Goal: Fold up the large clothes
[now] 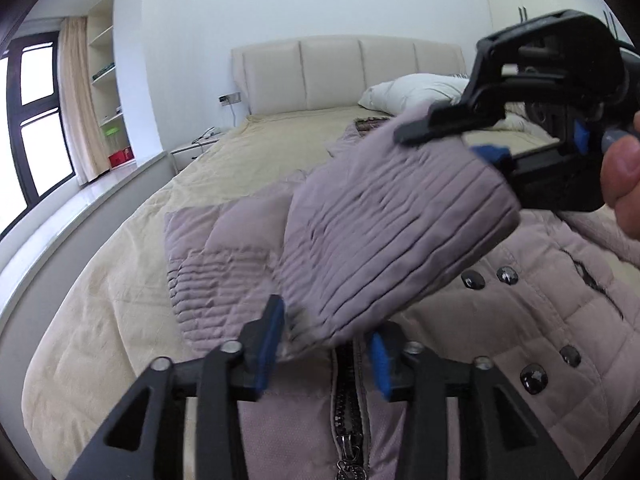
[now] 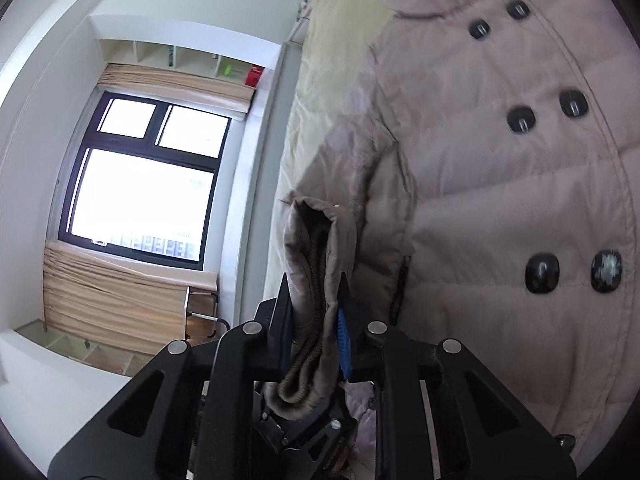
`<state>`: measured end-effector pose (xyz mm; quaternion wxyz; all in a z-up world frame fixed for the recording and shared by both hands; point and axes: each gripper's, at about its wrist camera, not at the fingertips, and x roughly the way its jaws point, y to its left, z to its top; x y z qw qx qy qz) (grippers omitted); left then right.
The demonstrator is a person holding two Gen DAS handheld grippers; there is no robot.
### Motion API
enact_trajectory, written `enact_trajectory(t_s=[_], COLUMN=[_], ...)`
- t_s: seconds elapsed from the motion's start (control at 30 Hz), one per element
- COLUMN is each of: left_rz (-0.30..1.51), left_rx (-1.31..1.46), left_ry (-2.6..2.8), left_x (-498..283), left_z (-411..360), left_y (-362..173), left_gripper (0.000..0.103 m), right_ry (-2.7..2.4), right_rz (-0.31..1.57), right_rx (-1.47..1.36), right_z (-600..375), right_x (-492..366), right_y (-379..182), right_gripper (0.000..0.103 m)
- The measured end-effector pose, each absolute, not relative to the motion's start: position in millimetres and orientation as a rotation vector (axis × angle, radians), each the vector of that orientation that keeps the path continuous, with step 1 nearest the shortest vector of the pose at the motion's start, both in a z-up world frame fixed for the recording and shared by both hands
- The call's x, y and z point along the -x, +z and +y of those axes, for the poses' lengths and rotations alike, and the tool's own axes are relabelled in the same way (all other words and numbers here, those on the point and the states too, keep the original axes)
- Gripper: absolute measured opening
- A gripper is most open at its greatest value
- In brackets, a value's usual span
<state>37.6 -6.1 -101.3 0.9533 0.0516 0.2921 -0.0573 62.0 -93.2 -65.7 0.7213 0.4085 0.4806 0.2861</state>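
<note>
Bedroom daylight falls from a black-framed window (image 1: 36, 120) on the left across a bed (image 1: 132, 248) with a cream cover and padded headboard (image 1: 344, 72), where a pale mauve quilted coat (image 1: 540, 320) lies spread toward the right side of the mattress, buttons up, its zip running back toward the foot edge. At the foot edge, the left gripper (image 1: 326, 350) sits low over the zip with its blue pads apart; the lower end of the sleeve (image 1: 384, 232) hangs between them, and the pads do not appear to press on it, so it reads as released or not yet caught. That sleeve runs as a long ribbed band up and to the right, lifted clear of the coat's body, its long axis slanting from the left jaws toward the right gripper (image 1: 460, 140), which a person's hand (image 1: 624, 184) holds near the right edge of the bed. In the right wrist view the right gripper (image 2: 316, 320) is clamped on the sleeve cuff (image 2: 316, 280), the knitted inner band doubled between the pads, with the buttoned front of the coat lying just beside it and the window beyond. Judged from this, the step in hand is laying the sleeve across the chest: the right hand alone carries the cloth and is the nearer to the cuff, so the fold turns on bringing that end down across the button line, while the left jaws stand at the sleeve's lower end, placed to steady it.
</note>
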Motion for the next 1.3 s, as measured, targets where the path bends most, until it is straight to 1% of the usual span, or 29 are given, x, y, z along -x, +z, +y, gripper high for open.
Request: enact_trajectory(t_s=[0.07, 0.1, 0.27, 0.4, 0.53, 0.63, 0.67, 0.7, 0.73, 0.77, 0.87, 0.93, 1.0, 1.07, 1.13, 1.2, 1.27, 1.3], left_rz=[0.574, 0.573, 0.651, 0.704, 0.752, 0.770, 0.770, 0.774, 0.789, 0.802, 0.790, 0.782, 0.787, 0.803, 0.824, 0.829, 0.831, 0.840], left_rx=[-0.026, 0.021, 0.310, 0.375, 0.348, 0.356, 0.346, 0.319, 0.283, 0.272, 0.217, 0.140, 0.053, -0.023, -0.024, -0.017, -0.023, -0.021], left_ry=[-0.085, -0.077, -0.020, 0.013, 0.009, 0.002, -0.002, 0.001, 0.010, 0.014, 0.034, 0.037, 0.046, 0.061, 0.067, 0.071, 0.062, 0.051], left_x=[-41, -46, -100, -154, -204, -232, -240, -246, -252, -256, -256, -256, -257, -257, -260, -262, -257, -255], left_z=[4, 10, 41, 38, 20, 16, 14, 12, 11, 13, 23, 20, 12, 4, 8, 12, 13, 15], left_y=[-95, -92, -94, -104, -115, -121, -122, -123, -125, -127, -131, -135, -143, -155, -163, -163, -159, -158], left_gripper=[0.071, 0.074, 0.075, 0.075, 0.075, 0.074, 0.069, 0.055, 0.046, 0.033, 0.032, 0.031, 0.023, 0.018, 0.018, 0.024, 0.026, 0.028], right_ry=[0.662, 0.676, 0.730, 0.766, 0.775, 0.763, 0.754, 0.741, 0.725, 0.703, 0.605, 0.528, 0.439, 0.358, 0.262, 0.168, 0.093, 0.050], right_rz=[0.975, 0.931, 0.727, 0.602, 0.531, 0.514, 0.509, 0.505, 0.502, 0.495, 0.484, 0.499, 0.521, 0.566, 0.650, 0.768, 0.849, 0.857], right_rx=[-0.871, -0.853, -0.773, -0.730, -0.705, -0.705, -0.710, -0.722, -0.737, -0.750, -0.792, -0.852, -0.915, -0.986, -1.013, -1.021, -1.038, -1.050], right_z=[-95, -98, -107, -117, -135, -153, -163, -171, -185, -197, -247, -281, -312, -339, -353, -359, -366, -372], right_x=[-68, -70, -76, -76, -78, -80, -80, -84, -83, -87, -90, -100, -111, -126, -145, -160, -171, -171], right_y=[-25, -2, 109, 176, 212, 216, 214, 209, 204, 198, 174, 141, 99, 43, -21, -83, -141, -163], right_gripper=[0.017, 0.017, 0.016, 0.016, 0.016, 0.016, 0.016, 0.016, 0.016, 0.016, 0.016, 0.016, 0.016, 0.016, 0.016, 0.016, 0.016, 0.016])
